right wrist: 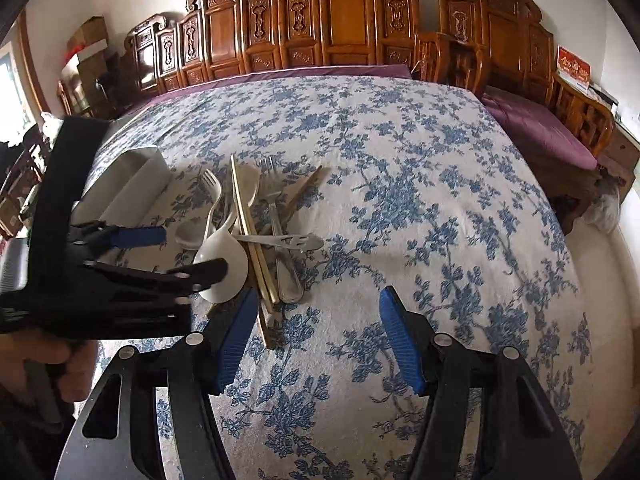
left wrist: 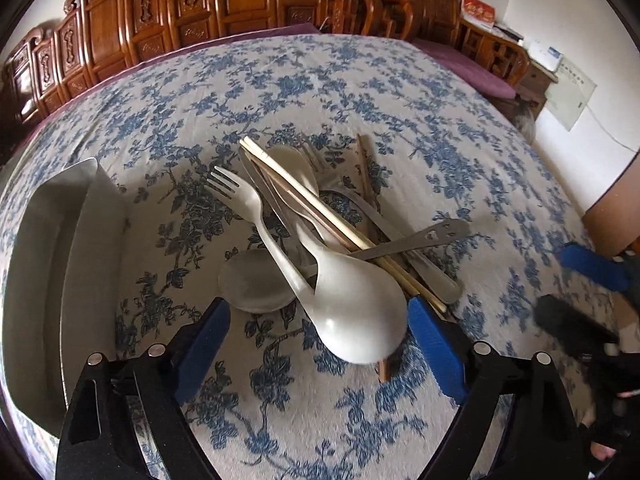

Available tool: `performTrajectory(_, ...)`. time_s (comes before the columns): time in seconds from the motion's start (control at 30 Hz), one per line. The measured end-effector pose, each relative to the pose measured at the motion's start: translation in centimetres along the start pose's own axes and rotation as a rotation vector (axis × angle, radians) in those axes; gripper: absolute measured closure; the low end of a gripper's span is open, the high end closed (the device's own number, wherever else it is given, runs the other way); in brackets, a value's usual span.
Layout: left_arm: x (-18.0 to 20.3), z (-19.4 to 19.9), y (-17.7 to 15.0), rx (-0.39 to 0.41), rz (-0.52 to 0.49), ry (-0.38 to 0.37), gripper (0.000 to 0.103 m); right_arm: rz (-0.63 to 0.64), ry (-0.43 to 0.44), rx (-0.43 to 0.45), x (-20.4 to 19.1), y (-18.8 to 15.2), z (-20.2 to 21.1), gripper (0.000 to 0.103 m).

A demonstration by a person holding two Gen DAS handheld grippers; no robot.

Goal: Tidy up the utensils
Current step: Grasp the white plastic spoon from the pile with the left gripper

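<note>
A pile of utensils lies on the blue-flowered cloth point(left wrist: 360, 92): a big white spoon point(left wrist: 352, 304), a white fork point(left wrist: 240, 196), pale chopsticks point(left wrist: 312, 204), a metal handle with cut-outs point(left wrist: 432, 236) and a small round spoon bowl point(left wrist: 252, 280). My left gripper point(left wrist: 318, 312) is open, tilted down over the pile's near end. The big spoon's bowl sits between its blue pads point(left wrist: 432, 344), which do not press on it. My right gripper point(right wrist: 318, 298) is open over bare cloth just right of the pile point(right wrist: 256, 220), nothing between its fingers.
A grey metal tray point(left wrist: 72, 264) stands on the cloth left of the pile, also visible as the tray point(right wrist: 132, 184). Carved wooden panels point(right wrist: 344, 20) and a purple-cushioned bench point(right wrist: 540, 128) line the far side. A person's hand point(right wrist: 48, 360) holds the left gripper.
</note>
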State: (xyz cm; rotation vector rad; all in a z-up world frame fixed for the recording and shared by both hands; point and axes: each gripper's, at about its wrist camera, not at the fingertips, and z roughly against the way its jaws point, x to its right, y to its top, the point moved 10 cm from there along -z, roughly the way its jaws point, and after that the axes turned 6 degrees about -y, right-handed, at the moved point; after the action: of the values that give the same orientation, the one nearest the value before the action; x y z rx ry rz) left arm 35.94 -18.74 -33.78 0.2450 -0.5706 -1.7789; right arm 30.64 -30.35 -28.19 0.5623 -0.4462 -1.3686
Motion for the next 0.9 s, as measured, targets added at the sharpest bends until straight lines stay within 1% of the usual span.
performTrajectory(0.1,0.5,-0.4,-0.4,-0.015,-0.003,-0.008,0.025,-0.028,0.014,0.006,0.5,0.4,0.3,0.038)
performTrajectory(0.17,0.6,-0.3,-0.6,-0.018,0.009,-0.027,0.035,-0.032,0.016,0.01,0.5,0.5,0.5,0.038)
performTrajectory(0.23,0.8,0.1,-1.0,-0.021,0.016,-0.044,0.052,-0.027,0.019,0.012,0.4,0.5,0.6,0.038)
performTrajectory(0.3,0.9,0.7,-1.2,-0.016,0.01,-0.048,0.062,-0.019,0.019,0.015,0.2,0.5,0.7,0.037)
performTrajectory(0.4,1.1,1.8,-1.3,-0.005,-0.004,-0.055,0.068,-0.01,0.025,0.017,-0.3,0.5,0.8,0.037)
performTrajectory(0.47,1.3,2.8,-1.2,0.015,-0.003,-0.073,0.073,-0.004,0.028,0.022,-0.5,0.6,0.9,0.037)
performTrajectory(0.5,1.4,3.4,-1.1,0.025,-0.004,-0.081,0.079,-0.002,0.029,0.024,-0.5,0.7,1.0,0.037)
performTrajectory(0.53,1.5,3.9,-1.0,0.033,-0.005,-0.089,0.088,0.0,0.031,0.026,-0.6,0.7,1.1,0.037)
performTrajectory(0.57,1.5,4.1,-1.0,0.034,-0.005,-0.097,0.094,0.002,0.031,0.028,-0.7,0.8,1.2,0.037)
performTrajectory(0.63,1.7,4.5,-0.9,0.033,-0.002,-0.12,0.099,0.004,0.031,0.03,-0.7,0.8,1.2,0.037)
performTrajectory(0.77,1.5,5.2,-1.0,0.03,0.011,-0.159,0.099,0.009,0.034,0.03,-0.8,0.8,1.3,0.038)
performTrajectory(0.9,1.4,6.7,-1.4,0.042,0.002,-0.188,0.099,0.011,0.038,0.027,-1.0,0.7,1.3,0.038)
